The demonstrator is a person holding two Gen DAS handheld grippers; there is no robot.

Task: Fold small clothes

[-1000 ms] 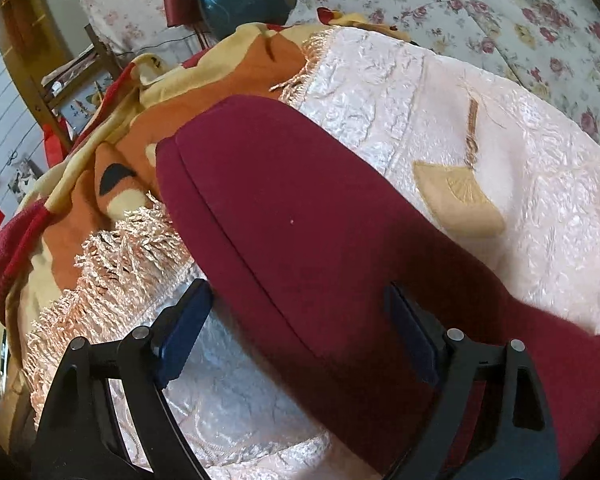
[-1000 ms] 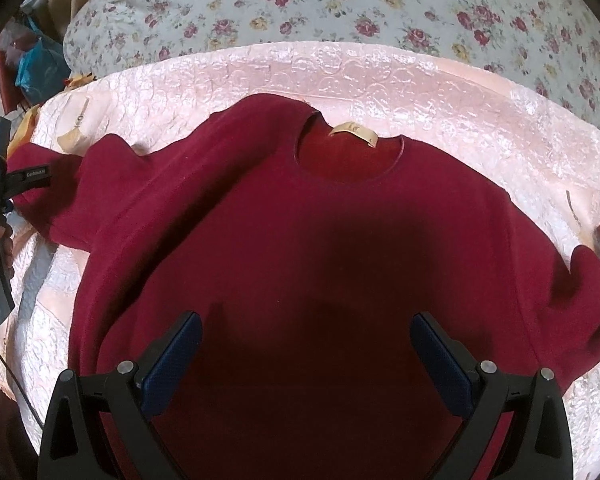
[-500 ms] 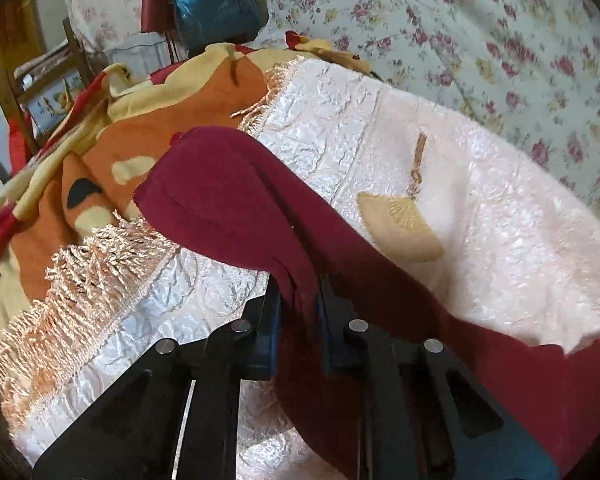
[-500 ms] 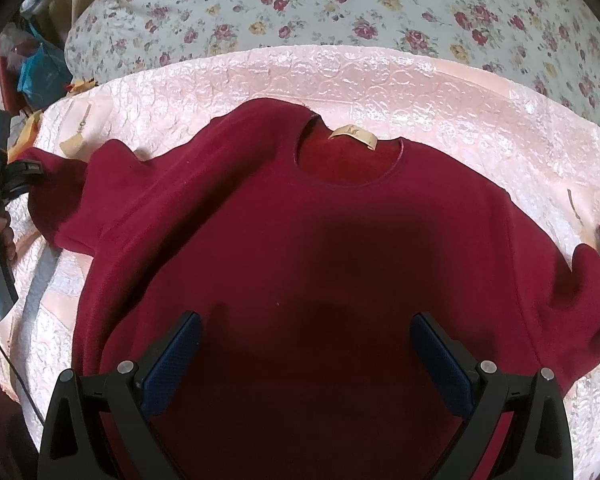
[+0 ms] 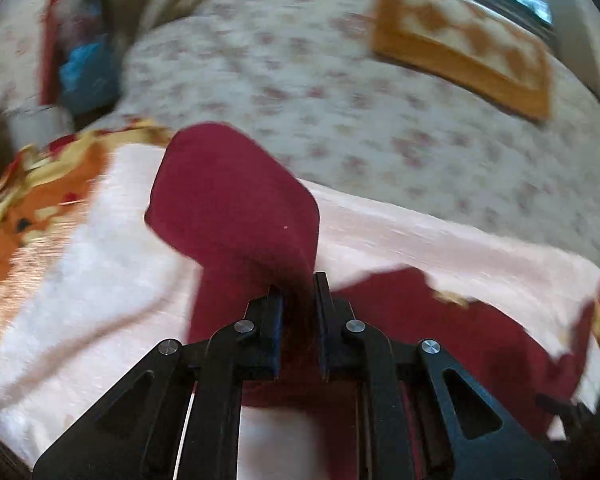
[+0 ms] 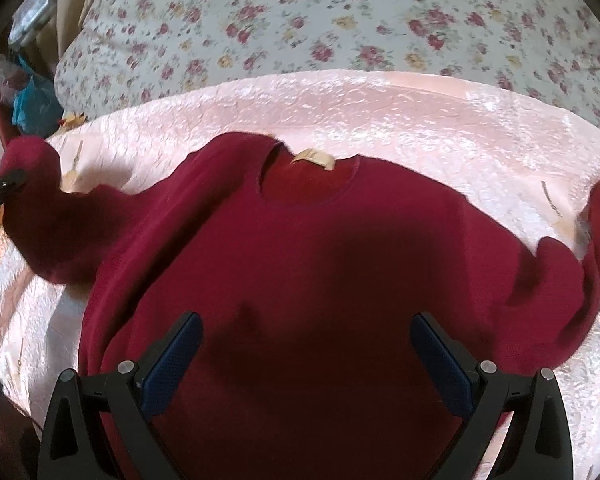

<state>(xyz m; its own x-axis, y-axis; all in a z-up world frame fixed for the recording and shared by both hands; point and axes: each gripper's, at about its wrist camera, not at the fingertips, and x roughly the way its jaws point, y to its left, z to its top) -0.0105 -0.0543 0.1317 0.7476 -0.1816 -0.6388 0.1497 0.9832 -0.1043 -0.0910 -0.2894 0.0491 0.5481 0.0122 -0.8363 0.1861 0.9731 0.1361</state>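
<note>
Pink bedspread [image 6: 380,108]: we find left gripper [image 5: 298,300] newly clamped on sweater [image 6: 300,264] sleeve [image 5: 236,200], lifted; right gripper [image 6: 306,354] open above sweater; fold begun.

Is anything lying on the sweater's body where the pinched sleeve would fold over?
Nothing visible. The left gripper is shut on the sleeve, and the sweater's body lies bare, with the right gripper open above it.

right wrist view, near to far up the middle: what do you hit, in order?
Open right gripper → body of the maroon sweater → its neck label → pink satin cover → floral quilt.
</note>
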